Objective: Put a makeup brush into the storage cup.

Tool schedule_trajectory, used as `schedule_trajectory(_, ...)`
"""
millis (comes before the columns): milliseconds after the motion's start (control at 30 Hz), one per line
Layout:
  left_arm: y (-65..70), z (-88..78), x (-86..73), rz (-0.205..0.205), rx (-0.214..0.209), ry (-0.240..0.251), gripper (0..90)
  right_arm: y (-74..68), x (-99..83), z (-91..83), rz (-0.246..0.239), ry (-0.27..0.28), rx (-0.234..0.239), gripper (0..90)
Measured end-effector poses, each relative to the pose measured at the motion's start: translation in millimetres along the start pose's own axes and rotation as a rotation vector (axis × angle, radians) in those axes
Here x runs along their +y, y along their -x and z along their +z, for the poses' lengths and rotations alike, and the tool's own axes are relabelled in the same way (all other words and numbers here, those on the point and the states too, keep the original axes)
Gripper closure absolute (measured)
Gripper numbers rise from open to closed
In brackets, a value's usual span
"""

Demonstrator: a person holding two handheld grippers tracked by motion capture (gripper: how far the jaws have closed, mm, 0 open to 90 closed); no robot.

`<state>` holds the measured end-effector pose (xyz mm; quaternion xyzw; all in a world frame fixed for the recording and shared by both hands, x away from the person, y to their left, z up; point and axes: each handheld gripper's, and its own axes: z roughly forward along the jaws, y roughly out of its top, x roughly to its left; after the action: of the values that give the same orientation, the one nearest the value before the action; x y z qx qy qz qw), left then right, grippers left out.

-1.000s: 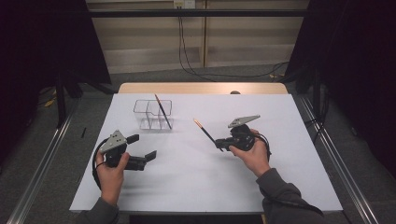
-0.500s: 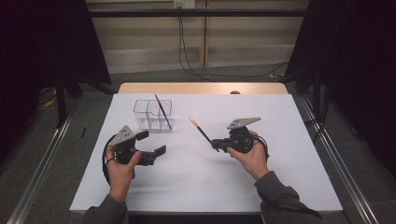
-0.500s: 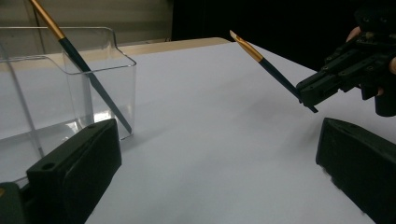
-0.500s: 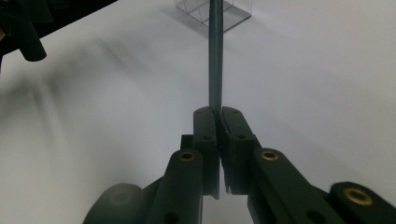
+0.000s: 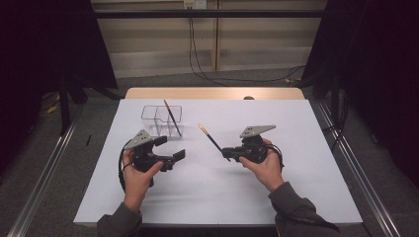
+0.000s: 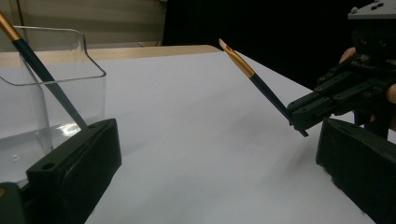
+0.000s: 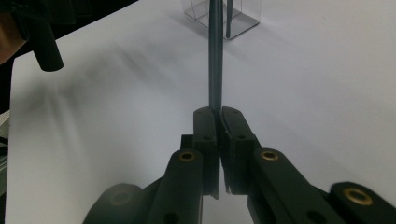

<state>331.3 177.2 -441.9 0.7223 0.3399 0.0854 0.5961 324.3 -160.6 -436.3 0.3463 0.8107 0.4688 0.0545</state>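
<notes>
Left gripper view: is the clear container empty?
No, a dark-handled brush with a gold ferrule leans inside the clear container, beside the left gripper.

The left gripper (image 5: 170, 150) has moved toward the clear box (image 5: 162, 120) and now sits just before it. The right gripper (image 5: 228, 152) has turned a little, it seems, so the pencil (image 5: 211, 138) it holds points more toward that box.
</notes>
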Motion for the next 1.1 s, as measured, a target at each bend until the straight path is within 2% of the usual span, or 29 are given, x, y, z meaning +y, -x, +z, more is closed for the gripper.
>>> schedule_trajectory(33, 1.8, 1.3, 0.2, -0.006, 0.016, 0.002, 0.0, -0.6, 0.0, 0.1, -0.007, 0.000, -0.001, 85.8)
schedule_trajectory(67, 1.7, 2.0, 0.5, 0.000, 0.006, -0.006, 0.0, -1.3, 0.3, 0.3, -0.009, 0.002, 0.001, 85.8)
schedule_trajectory(100, 2.2, 4.0, 0.3, -0.009, -0.014, 0.007, 0.0, -2.1, 0.7, 0.5, -0.009, 0.002, 0.004, 85.8)
schedule_trajectory(167, 3.8, 6.4, 1.0, -0.006, -0.005, 0.001, 0.0, -3.3, 1.4, 1.0, -0.015, 0.006, 0.003, 85.8)
schedule_trajectory(233, 6.7, 8.3, 2.0, -0.010, 0.029, -0.013, 0.0, -4.3, 2.0, 1.7, -0.017, 0.007, 0.007, 85.8)
schedule_trajectory(300, 7.5, 10.1, 2.3, -0.007, 0.030, -0.011, 0.0, -5.6, 2.3, 2.9, -0.020, 0.008, 0.011, 85.8)
schedule_trajectory(467, 8.9, 12.4, 3.3, -0.014, 0.013, -0.003, 2.3, -7.6, 2.6, 3.9, -0.024, 0.012, 0.014, 85.8)
schedule_trajectory(500, 8.2, 13.2, 3.2, -0.023, -0.005, 0.016, 3.4, -8.0, 2.7, 4.0, -0.027, 0.015, 0.013, 85.8)
schedule_trajectory(533, 8.1, 13.0, 3.6, -0.028, -0.004, 0.022, 4.7, -8.6, 3.0, 4.1, -0.026, 0.016, 0.011, 85.8)
schedule_trajectory(567, 8.9, 12.5, 4.2, -0.029, 0.020, 0.017, 5.7, -8.8, 3.3, 4.4, -0.029, 0.016, 0.014, 85.8)
schedule_trajectory(600, 8.8, 12.9, 4.3, -0.033, 0.017, 0.024, 6.9, -9.6, 3.6, 4.5, -0.028, 0.018, 0.015, 85.8)
schedule_trajectory(700, 9.2, 14.7, 4.2, -0.052, 0.005, 0.045, 10.2, -11.4, 4.2, 5.0, -0.031, 0.020, 0.019, 85.8)
schedule_trajectory(733, 8.7, 15.6, 4.0, -0.057, -0.015, 0.050, 10.6, -11.9, 4.4, 5.1, -0.031, 0.019, 0.020, 85.8)
schedule_trajectory(767, 8.5, 15.9, 4.2, -0.045, -0.018, 0.041, 12.4, -12.0, 4.5, 5.4, -0.036, 0.023, 0.019, 85.8)
schedule_trajectory(1100, 14.4, 24.1, 3.7, -0.056, -0.040, 0.035, 22.6, -14.5, 5.7, 7.1, -0.038, 0.029, 0.024, 85.8)
